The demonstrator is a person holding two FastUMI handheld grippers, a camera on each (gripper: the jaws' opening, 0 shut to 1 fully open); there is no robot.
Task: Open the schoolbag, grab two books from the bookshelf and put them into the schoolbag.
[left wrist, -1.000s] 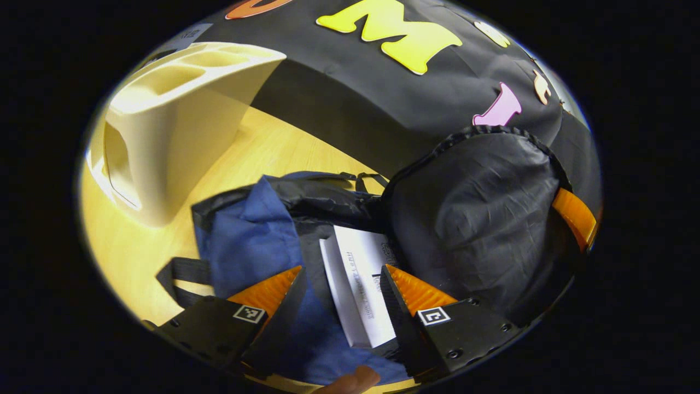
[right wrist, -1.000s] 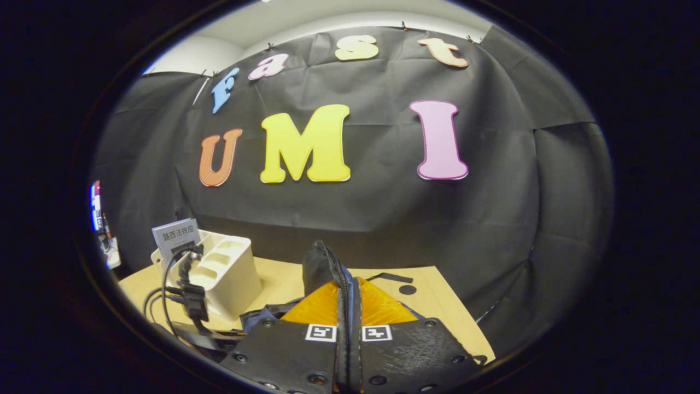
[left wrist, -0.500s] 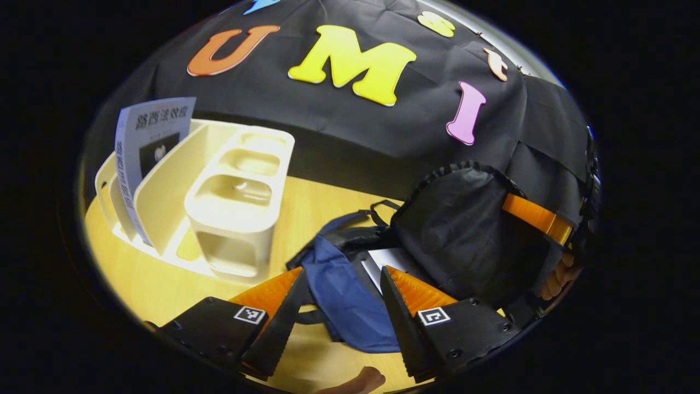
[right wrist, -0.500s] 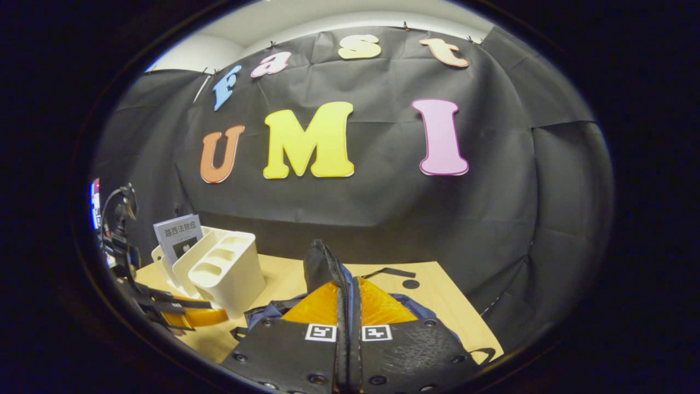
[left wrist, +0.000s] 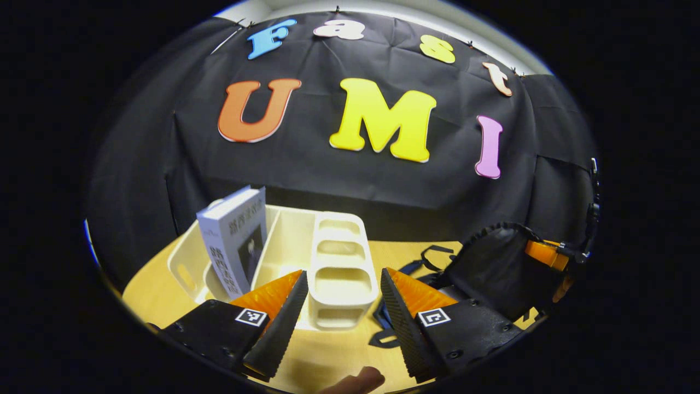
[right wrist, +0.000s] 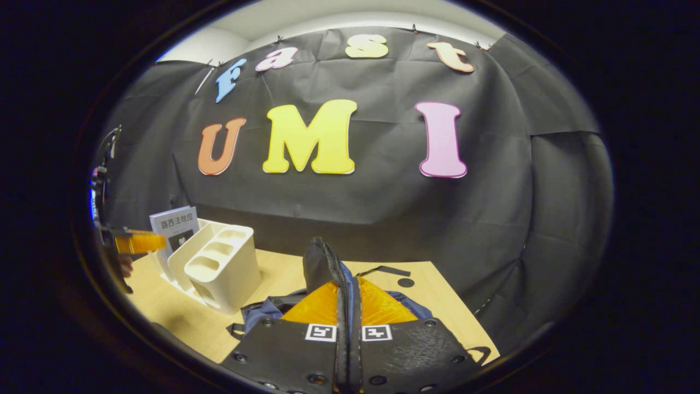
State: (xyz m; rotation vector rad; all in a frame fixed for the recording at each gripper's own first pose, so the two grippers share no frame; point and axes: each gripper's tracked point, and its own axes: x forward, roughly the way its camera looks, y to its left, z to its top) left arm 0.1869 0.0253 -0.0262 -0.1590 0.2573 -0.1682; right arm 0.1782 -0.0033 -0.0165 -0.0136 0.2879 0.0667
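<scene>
The schoolbag (left wrist: 495, 268) lies at the right of the table, and its black flap (right wrist: 316, 261) stands upright with my right gripper (right wrist: 348, 285) shut on the flap's zip edge. Blue bag fabric (right wrist: 261, 310) shows below it. A cream bookshelf (left wrist: 336, 262) stands straight ahead of my left gripper (left wrist: 342, 282), which is open and holds nothing, raised just short of the shelf. One grey-white book (left wrist: 235, 243) stands upright in the shelf's left slot. The right gripper view has the same book (right wrist: 175, 223), the bookshelf (right wrist: 219, 264), and the left gripper's orange finger (right wrist: 139, 241) beside the book.
The wooden table (right wrist: 437, 298) ends at the black cloth wall close behind the shelf and the bag. A black bag strap (left wrist: 432, 253) lies between the shelf and the bag. A person's fingertip (left wrist: 355, 378) shows under my left gripper.
My left gripper has lifted away from the open bag, where a white book lay, and swung left to face the bookshelf. The right gripper has kept the flap up.
</scene>
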